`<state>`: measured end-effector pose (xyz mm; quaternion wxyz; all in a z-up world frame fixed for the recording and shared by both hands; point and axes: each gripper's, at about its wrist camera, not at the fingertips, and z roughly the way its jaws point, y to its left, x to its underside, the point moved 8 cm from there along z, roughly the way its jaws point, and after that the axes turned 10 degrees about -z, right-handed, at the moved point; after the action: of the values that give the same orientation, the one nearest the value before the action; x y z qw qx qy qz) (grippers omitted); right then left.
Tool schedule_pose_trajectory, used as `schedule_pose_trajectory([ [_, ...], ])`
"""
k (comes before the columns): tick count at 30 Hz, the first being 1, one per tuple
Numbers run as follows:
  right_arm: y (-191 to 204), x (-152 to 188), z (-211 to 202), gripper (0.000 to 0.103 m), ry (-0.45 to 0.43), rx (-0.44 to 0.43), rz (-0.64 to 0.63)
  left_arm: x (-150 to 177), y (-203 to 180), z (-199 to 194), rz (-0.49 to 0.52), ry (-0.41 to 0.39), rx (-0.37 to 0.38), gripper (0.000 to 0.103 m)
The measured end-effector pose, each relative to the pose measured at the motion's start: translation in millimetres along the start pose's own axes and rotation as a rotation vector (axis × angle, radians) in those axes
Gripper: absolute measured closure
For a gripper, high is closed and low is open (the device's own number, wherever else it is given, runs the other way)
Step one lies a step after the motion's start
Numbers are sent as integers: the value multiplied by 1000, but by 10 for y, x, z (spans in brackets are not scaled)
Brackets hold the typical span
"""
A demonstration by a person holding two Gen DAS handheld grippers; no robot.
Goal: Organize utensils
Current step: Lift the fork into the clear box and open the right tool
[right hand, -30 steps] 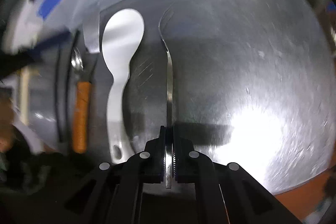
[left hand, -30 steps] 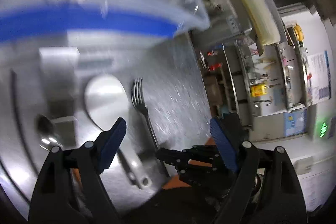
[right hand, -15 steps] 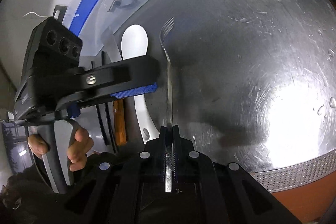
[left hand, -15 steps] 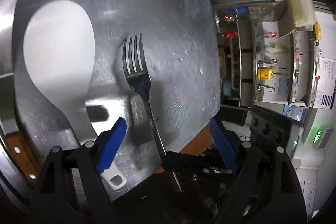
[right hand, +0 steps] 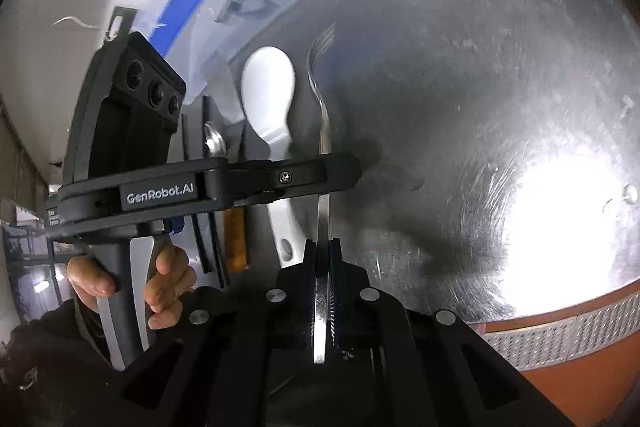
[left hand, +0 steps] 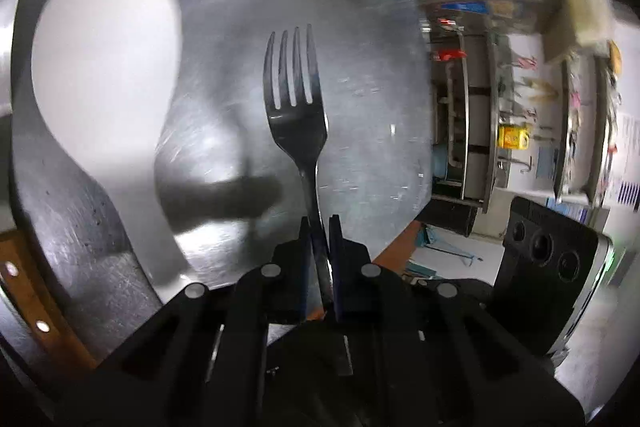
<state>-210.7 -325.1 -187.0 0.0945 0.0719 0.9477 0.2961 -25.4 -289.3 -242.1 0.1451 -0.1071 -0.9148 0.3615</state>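
L wrist: fork (left hand: 298, 115) tines point away, handle btwn fingers (left hand: 306, 247).

A scratched steel table (right hand: 500, 75) carries a white spoon (right hand: 268, 87), apparently lying flat.

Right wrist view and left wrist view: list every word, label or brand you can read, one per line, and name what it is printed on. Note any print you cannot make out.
"GenRobot.AI": on the side of the left gripper, in the right wrist view.
Small label left of that brand: too small to read.
Wall posters and yellow object on the shelves, left wrist view: too blurred to read.
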Motion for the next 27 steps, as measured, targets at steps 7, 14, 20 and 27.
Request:
schedule_pose_trajectory([
  [7,510,-358,-746,96,-151,60,-163,-61,-828,-785,263,-159,100,97],
  [14,1213,-1607,-1168,96,-284,108,-388,-851,-1324,-2049,369,-425,86,97],
  [20,1484,-2709,-536,95,-181,131,-414,-1901,-789,-2558,233,-453,-36,97],
  [27,1177,-3170,619,95,78,132,-332,-2529,245,-2155,-20,-306,-76,97],
])
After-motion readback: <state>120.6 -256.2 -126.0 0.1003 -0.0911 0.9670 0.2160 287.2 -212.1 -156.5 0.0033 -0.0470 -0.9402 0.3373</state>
